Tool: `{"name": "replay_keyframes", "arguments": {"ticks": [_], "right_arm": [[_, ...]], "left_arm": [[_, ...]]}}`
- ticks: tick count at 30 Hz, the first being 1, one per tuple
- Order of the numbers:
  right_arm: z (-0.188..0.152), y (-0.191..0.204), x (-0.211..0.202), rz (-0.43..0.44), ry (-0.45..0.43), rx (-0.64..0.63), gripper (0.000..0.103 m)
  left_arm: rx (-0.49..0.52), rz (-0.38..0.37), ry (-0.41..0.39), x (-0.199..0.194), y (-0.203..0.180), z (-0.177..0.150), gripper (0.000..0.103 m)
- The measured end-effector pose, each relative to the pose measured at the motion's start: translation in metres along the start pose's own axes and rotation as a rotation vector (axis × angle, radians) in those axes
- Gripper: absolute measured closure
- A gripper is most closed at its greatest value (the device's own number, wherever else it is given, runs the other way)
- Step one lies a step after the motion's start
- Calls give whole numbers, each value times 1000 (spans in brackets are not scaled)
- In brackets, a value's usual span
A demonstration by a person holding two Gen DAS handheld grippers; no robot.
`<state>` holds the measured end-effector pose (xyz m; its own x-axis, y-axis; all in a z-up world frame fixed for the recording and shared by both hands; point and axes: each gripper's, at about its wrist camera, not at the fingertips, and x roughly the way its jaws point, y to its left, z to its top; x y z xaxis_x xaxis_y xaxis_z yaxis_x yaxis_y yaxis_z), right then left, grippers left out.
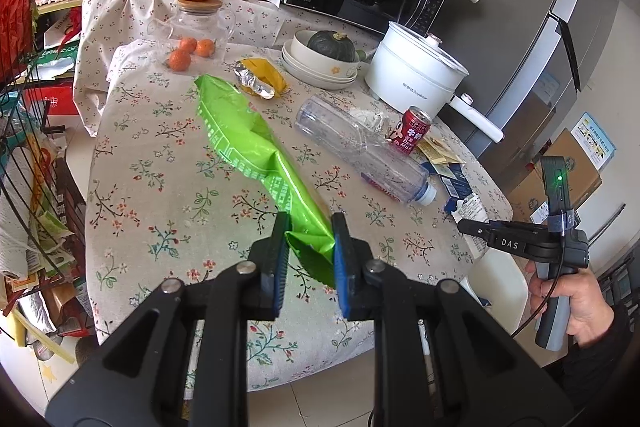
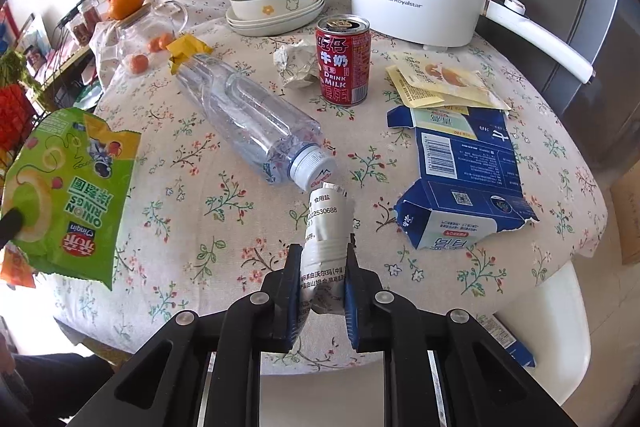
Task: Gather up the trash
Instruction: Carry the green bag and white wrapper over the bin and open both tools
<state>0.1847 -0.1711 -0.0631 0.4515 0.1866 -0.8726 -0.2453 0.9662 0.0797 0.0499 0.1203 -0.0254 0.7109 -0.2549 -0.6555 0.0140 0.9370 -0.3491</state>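
Clamping the white salt wrapper (image 2: 326, 227) in my right hand-held gripper (image 2: 322, 263) and the green bag (image 1: 256, 147) in my left hand-held gripper (image 1: 310, 247), I risk the thin wrapper slipping onto the bench (image 2: 224, 239) beside the bottle (image 2: 256, 115).

free: table (image 2: 224, 259) near edge | blocked: bottle (image 2: 256, 119), can (image 2: 343, 63)

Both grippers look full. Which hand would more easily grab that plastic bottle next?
Probably right: its gripper, clamping a white wrapper, sits just before the bottle cap. The left gripper holds the green bag.

Floral-clothed table (image 2: 224, 259) carries bottle (image 2: 256, 123), can (image 2: 343, 63), seemingly torn carton (image 2: 464, 179).
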Motion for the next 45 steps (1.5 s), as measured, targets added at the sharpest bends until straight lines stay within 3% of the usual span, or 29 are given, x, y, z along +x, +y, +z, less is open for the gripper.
{"name": "replay_keyframes", "arguments": {"ticks": [12,22,28,38,45], "right_arm": [[-9,-21,-49,19,-76,39,85],[-42,-83,-85,-36,-98,148,84],[-72,-131,-100,-87,-92,221,84],[-131,-212,-108,-138,-29,389,84],[-145,-250,-115,-166,-19,477,84]], "left_arm": [[59,-81,-19,-7,-35,3,81],[177,-209,9,1,-107,-2,81],[276,-301,52,14,-159,-14,81],[413,-450,189,56,-237,-50,81],[490,-530,304,92,-293,-80,81]]}}
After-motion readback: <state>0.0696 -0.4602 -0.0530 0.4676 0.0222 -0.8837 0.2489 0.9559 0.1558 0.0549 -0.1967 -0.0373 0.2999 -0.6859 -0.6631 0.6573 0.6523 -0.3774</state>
